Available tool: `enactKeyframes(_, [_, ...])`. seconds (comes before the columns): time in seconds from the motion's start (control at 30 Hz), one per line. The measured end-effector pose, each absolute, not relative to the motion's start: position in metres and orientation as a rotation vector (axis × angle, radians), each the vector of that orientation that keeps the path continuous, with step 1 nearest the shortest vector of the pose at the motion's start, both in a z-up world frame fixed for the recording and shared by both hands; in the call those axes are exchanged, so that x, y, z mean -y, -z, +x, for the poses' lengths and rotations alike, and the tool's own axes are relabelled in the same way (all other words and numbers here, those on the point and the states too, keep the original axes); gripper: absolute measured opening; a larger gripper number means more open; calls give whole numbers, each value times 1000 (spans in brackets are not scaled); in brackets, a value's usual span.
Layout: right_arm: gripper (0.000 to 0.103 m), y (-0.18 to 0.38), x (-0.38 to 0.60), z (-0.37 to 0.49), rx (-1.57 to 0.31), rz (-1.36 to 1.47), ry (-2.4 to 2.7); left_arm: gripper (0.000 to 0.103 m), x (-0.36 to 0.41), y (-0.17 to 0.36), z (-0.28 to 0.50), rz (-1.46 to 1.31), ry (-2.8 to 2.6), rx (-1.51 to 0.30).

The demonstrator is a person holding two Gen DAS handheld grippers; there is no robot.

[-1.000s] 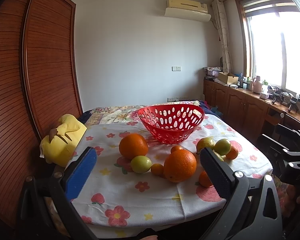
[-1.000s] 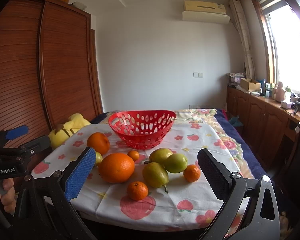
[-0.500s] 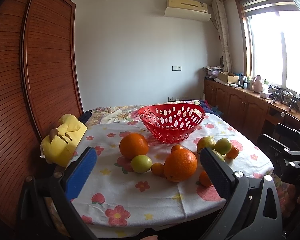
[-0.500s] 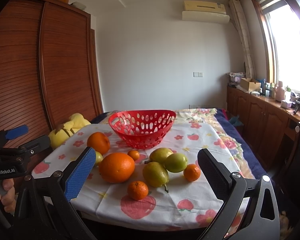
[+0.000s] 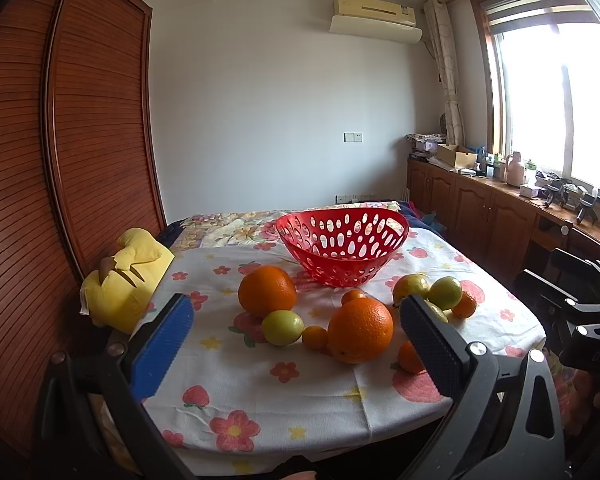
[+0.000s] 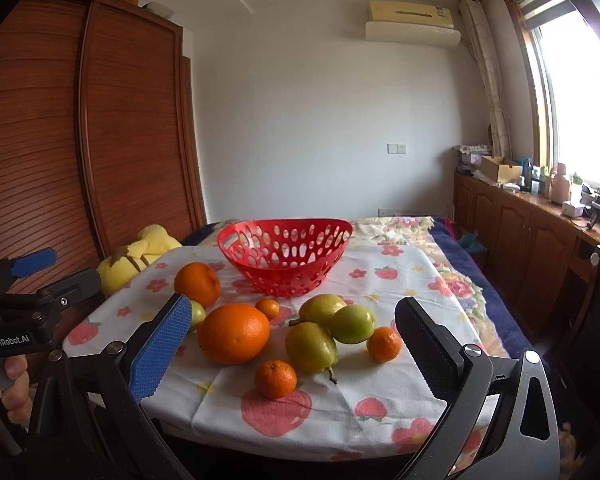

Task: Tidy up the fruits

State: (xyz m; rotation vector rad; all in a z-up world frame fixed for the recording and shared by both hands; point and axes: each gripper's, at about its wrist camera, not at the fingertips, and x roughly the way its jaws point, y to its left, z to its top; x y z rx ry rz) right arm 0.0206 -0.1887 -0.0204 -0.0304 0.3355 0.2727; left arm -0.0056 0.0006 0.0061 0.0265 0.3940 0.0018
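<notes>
Though unsorted, glossy fruits (image 6: 236,334) outside basket (image 6: 284,258)

Left wrist view: the left gripper's black finger (image 5: 432,344) covers part of a pear (image 5: 436,312) and a mandarin (image 5: 410,358). Right wrist view: the blue finger (image 6: 162,350) hides most of a green fruit (image 6: 197,314). Windowsill clutter (image 6: 572,196) is too small to identify.

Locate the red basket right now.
The red basket sits on the flowered tablecloth behind the fruit cluster, centre of both wrist views, empty as far as I can see; the nearer big orange lies in front of it.
</notes>
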Motion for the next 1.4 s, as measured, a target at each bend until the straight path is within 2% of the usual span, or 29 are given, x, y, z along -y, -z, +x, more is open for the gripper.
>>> enactKeyframes(1.4, [103, 26, 188, 22, -357, -38, -283, 103, 0, 4, -5, 24, -1, -408])
